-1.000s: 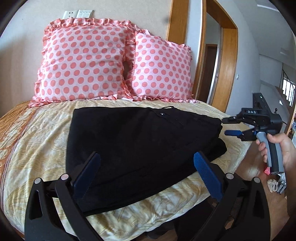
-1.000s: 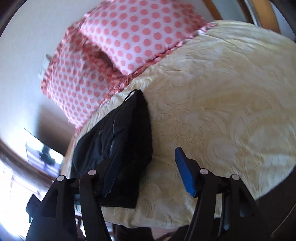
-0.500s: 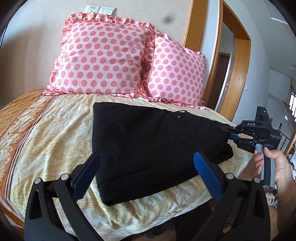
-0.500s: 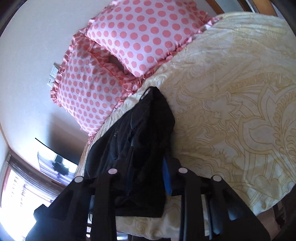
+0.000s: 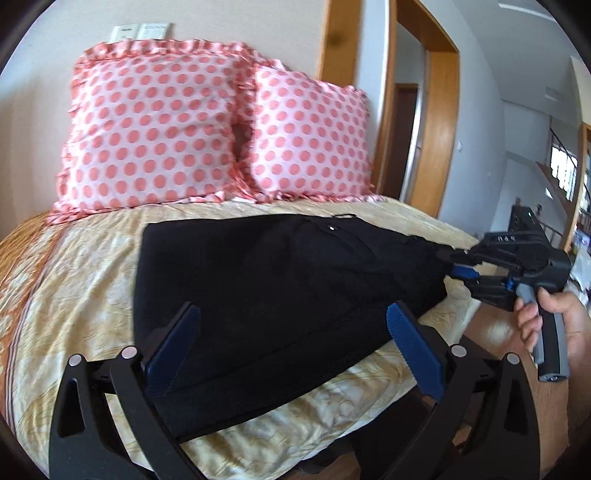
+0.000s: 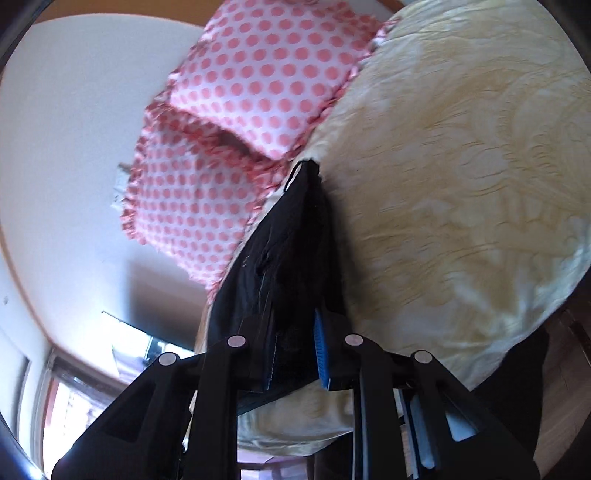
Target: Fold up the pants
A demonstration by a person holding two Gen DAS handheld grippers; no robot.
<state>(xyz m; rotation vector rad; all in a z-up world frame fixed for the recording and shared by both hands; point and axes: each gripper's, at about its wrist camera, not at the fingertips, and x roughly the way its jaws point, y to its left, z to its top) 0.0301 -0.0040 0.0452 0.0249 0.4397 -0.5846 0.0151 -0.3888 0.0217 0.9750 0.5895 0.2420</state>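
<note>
Black pants (image 5: 280,295) lie partly folded on the bed (image 5: 74,295), below the pillows (image 5: 155,136). My right hand-held gripper (image 6: 295,354) has just closed on their edge; left hand-held gripper (image 5: 291,332) gapes empty. Final fold remains, I judge.

1. A bed with a cream and gold bedspread (image 5: 85,280) patterned in swirling leaf shapes fills the lower half of the left wrist view; an orange-brown band runs along its left edge.
2. Two pink pillows with coral polka dots and ruffled edges lean upright against the wall at the head of the bed: the larger pillow (image 5: 151,136) on the left, the smaller pillow (image 5: 310,136) just beside it, their frills touching.
3. A white wall plate of switches or sockets (image 5: 142,31) sits on the beige wall above the larger pillow.
4. A wooden door frame (image 5: 441,129) stands to the right of the bed.
</note>
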